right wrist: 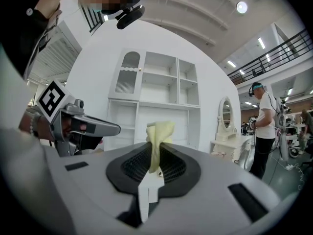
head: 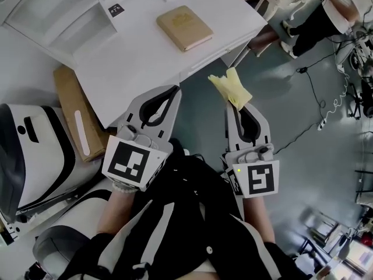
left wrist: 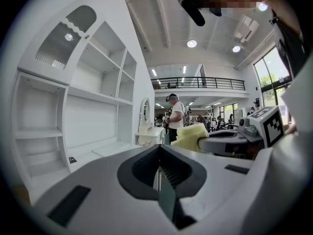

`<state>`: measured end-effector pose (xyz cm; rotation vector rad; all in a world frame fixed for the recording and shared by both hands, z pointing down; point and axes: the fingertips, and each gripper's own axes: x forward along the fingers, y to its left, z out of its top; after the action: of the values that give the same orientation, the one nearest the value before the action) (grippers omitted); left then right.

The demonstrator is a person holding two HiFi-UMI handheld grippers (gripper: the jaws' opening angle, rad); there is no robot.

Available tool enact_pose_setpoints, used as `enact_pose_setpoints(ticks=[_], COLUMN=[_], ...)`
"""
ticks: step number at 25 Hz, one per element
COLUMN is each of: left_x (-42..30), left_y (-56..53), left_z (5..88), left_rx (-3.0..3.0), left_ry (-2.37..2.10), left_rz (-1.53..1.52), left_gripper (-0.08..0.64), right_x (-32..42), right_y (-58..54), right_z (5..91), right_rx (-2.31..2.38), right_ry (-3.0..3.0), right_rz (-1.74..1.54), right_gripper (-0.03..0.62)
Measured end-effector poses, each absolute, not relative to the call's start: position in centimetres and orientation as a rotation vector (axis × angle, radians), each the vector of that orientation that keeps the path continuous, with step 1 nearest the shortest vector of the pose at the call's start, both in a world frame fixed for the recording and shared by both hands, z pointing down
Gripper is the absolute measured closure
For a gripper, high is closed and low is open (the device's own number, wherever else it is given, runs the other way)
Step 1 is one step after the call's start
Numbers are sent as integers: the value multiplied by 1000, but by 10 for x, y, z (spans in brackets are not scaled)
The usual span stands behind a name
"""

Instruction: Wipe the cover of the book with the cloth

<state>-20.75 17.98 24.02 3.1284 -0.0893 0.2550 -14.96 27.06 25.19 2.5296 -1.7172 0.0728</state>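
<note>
the right hand-held gripper [head: 235, 102] pinches the yellow cloth [head: 231, 88] between its jaws, the bunched end sticking out past the tips; the right gripper view shows the fold clamped between the ribbed pads

the left hand-held gripper [head: 175, 90] has its jaws pressed together on nothing, its tips close to the near edge of the white worktop [head: 140, 60]

the tan book [head: 184, 27] lies flat on that worktop, cover up, well apart from both grippers; the cloth hangs over the floor beside the worktop

the cloth looks secured and wiping not yet begun; the next move calls for carrying the cloth over the book and laying it on the cover, the left perhaps steadying the book
</note>
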Motion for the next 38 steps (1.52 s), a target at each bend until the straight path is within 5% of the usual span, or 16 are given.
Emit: enact_pose_setpoints(ticks=[18, 38], left_x=[-112, 51], left_y=[192, 69], left_z=[232, 232], left_rx=[3113, 3084], left_ry=[129, 8], left_rz=[217, 221], left_gripper=[560, 559], right_x=[-68, 99], right_y=[277, 149], right_z=[262, 248], right_rx=[2638, 2540], right_ry=[-1591, -1706], right_rz=[90, 88], right_gripper=[554, 554])
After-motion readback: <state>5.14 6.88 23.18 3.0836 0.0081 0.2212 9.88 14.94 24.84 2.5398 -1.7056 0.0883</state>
